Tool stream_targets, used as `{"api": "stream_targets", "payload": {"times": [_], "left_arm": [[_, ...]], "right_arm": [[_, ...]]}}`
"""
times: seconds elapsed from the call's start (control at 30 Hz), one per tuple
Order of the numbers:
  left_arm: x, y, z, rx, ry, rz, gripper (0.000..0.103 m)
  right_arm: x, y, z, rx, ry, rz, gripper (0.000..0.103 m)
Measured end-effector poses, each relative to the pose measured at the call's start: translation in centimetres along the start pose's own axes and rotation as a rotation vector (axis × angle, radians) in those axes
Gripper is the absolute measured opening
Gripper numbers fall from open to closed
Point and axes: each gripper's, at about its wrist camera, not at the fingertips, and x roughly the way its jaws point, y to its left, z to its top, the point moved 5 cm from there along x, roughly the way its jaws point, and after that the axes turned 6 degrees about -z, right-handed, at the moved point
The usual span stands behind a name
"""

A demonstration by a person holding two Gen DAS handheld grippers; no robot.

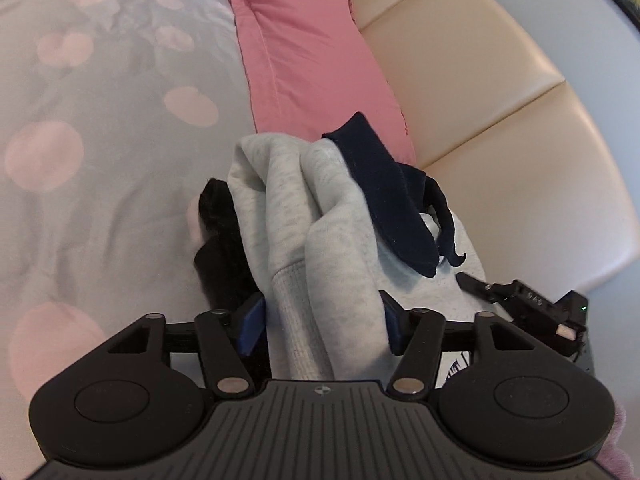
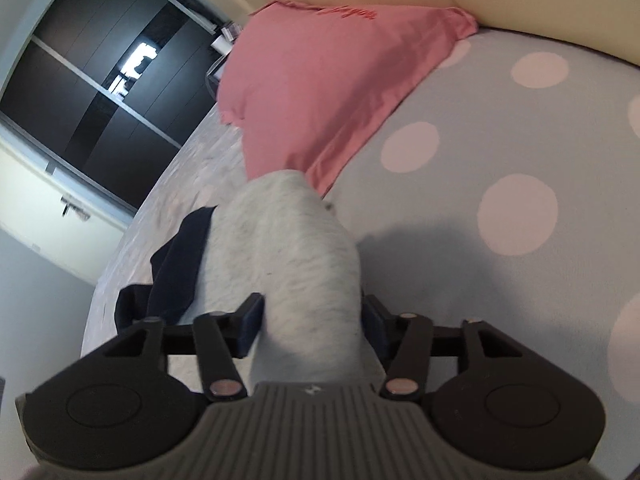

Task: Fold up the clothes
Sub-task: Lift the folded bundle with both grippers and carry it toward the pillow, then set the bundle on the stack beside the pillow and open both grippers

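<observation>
A bunched light grey sweatshirt (image 1: 304, 208) lies on the dotted bedsheet (image 1: 100, 140), with a navy garment (image 1: 384, 200) draped over its right side and a black garment (image 1: 224, 240) under its left. My left gripper (image 1: 324, 320) straddles the ribbed grey hem; its blue pads stand wide beside the cloth without pinching it. In the right wrist view the same grey sweatshirt (image 2: 288, 248) runs between the fingers of my right gripper (image 2: 312, 320), whose pads also stand apart at the cloth's sides. The navy garment (image 2: 176, 268) hangs off to the left there.
A pink pillow (image 1: 312, 52) (image 2: 320, 80) lies just beyond the pile, against the cream padded headboard (image 1: 500, 100). Black hardware of the other hand-held tool (image 1: 528, 308) sits right of the pile. A dark wardrobe (image 2: 100, 80) stands past the bed's edge.
</observation>
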Motion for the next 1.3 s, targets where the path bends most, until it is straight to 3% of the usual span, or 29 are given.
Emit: {"api": "stream_targets", "payload": {"times": [0.17,0.3,0.43,0.6,0.73,0.8,0.97,1.1,1.3], "left_arm": [[-3.9,-1.3,0.0,0.014,-0.028,0.029,0.058],[-8.6,-3.0,-0.7,0.116,-0.056,0.085,0.058],[-14.7,-5.9,-1.2,0.284,-0.134,0.159,0.058],[-22.2,-9.4,-1.4,0.456,-0.234,0.246,0.062],[-28.1,-11.7,-2.5,0.582,-0.281,0.332,0.068],[-30.9,-12.2,-3.1,0.595,-0.307,0.359,0.073],[-36.8,-12.1,-4.7,0.61,-0.392,0.452,0.075],[-40.8,-11.4,-6.5,0.638,-0.454,0.607,0.075],[-44.4,-8.9,-9.1,0.559,-0.507,0.716,0.077]], "right_arm": [[-4.0,0.1,1.2,0.07,-0.12,-0.079,0.068],[-8.0,2.1,1.1,0.07,-0.174,-0.095,0.07],[-11.8,6.8,0.1,-0.003,-0.218,-0.056,0.074],[-15.3,16.6,-2.1,-0.18,-0.249,0.042,0.079],[-17.8,25.4,-5.4,-0.331,-0.29,0.095,0.087],[-18.5,29.5,-7.3,-0.414,-0.302,0.113,0.092],[-20.1,38.1,-13.3,-0.613,-0.389,0.13,0.097],[-20.4,42.1,-18.3,-0.69,-0.441,0.163,0.1],[-18.8,44.8,-26.3,-0.696,-0.476,0.139,0.101]]}}
